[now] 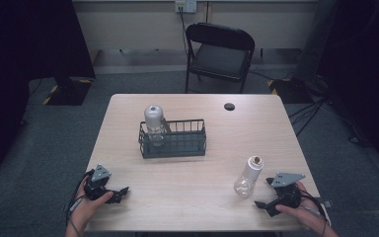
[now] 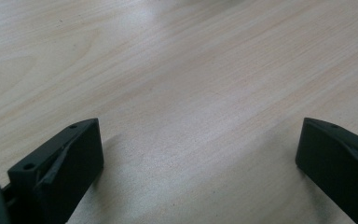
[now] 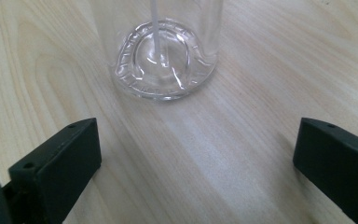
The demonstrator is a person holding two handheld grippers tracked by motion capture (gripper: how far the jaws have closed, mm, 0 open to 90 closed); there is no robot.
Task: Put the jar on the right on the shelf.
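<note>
Status: one clear bottle [image 1: 154, 124] already stands upright in the left end of the dark wire basket [image 1: 177, 146], which sits near the middle of the tabletop [image 1: 197, 192]. A second clear bottle [image 1: 249, 177] stands outside the basket, upright on the bare tabletop toward 4 o'clock of it and well apart from it. If the job is to load the bottles into the basket, I judge it about half complete: one placed, one left.

Right tongs [image 1: 271, 195]: resting low at the near right edge, at roughly 4 o'clock of the loose bottle and just beside it. The right gripper view shows the jaws spread wide with the bottle's glass base [image 3: 163, 65] ahead of them, not yet between them. No grasp is made.

Left tongs [image 1: 116, 194]: at the near left edge, jaws spread wide over bare wood, holding nothing.

Remaining, by my estimate: close on the loose bottle, lift, carry toward 10 o'clock, and set it in the basket's free right portion.
</note>
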